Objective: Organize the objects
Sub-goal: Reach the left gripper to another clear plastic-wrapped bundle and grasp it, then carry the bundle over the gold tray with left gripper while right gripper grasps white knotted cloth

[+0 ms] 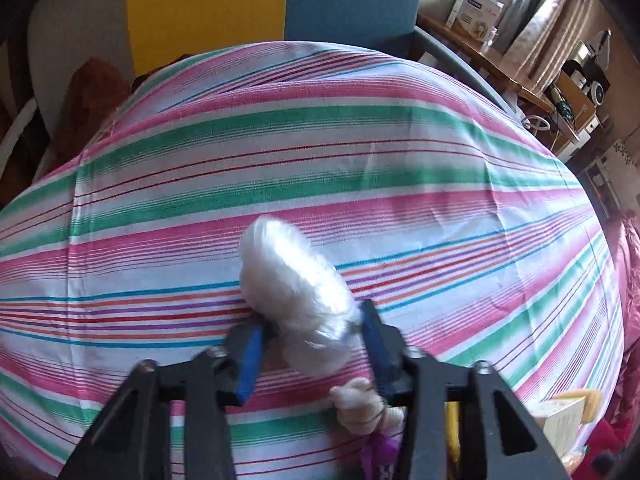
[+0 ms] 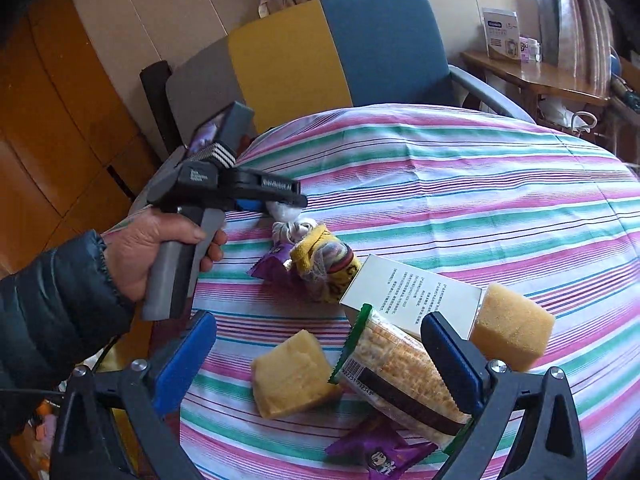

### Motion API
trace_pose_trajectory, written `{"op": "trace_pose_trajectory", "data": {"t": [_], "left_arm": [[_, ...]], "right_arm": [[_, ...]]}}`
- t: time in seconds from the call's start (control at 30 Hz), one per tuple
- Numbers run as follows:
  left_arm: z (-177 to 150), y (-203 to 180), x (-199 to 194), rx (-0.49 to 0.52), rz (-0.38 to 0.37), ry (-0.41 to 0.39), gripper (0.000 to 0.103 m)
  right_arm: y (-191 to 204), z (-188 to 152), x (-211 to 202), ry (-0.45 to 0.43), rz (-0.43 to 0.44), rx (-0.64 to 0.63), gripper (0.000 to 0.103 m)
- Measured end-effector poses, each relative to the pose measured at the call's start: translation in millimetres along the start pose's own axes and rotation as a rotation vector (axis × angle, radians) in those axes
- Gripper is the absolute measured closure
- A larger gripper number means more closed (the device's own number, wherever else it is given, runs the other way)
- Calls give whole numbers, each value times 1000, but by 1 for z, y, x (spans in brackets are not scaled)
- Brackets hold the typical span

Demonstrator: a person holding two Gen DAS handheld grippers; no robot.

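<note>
Little looks sorted yet. The left gripper [image 1: 308, 344] is narrowed around a white plastic-wrapped bundle [image 1: 292, 280]. The right gripper [image 2: 320, 356] gapes wide and empty above sponges [image 2: 294, 380], a cracker packet [image 2: 400, 376] and box [image 2: 416, 292], still clustered on the counter [image 2: 460, 184].

Sock bundle [image 2: 322, 266] left and far on table [image 2: 500, 200], box [image 2: 416, 292] right of it, sponge [image 2: 514, 326] further right, cracker pack [image 2: 400, 372] nearer, second sponge [image 2: 294, 376] to its left.
</note>
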State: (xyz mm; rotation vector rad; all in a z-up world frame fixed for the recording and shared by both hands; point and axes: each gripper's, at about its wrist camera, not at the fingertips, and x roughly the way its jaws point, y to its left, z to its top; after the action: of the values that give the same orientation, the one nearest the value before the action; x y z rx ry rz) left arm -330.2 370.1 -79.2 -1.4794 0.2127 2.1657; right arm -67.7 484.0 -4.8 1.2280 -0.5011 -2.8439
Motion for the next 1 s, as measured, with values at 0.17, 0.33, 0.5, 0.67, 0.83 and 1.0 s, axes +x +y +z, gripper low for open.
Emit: {"op": "trace_pose_trajectory", "data": {"t": [0.17,0.33,0.5,0.67,0.83,1.0], "left_arm": [[-20,6,-20,20,18,-53,65],[-44,-1,-52,56,5,-107,65],[-68,-14,-93,102,-26,-175,65],[-95,-19,-124,99,-41,-218,65],[-136,-19,-158,106,2,-275,65],[-175,-16,-190,111,44,-322,65]], "right_arm": [[-1,1,1,-2,-15,0,0],[2,-1,4,9,-43,-30,0],[3,-3,10,24,-73,-51,0],[0,-5,14,36,-102,-53,0],[-2,-6,18,52,-130,-57,0],[0,-7,20,54,-149,-75,0]]}}
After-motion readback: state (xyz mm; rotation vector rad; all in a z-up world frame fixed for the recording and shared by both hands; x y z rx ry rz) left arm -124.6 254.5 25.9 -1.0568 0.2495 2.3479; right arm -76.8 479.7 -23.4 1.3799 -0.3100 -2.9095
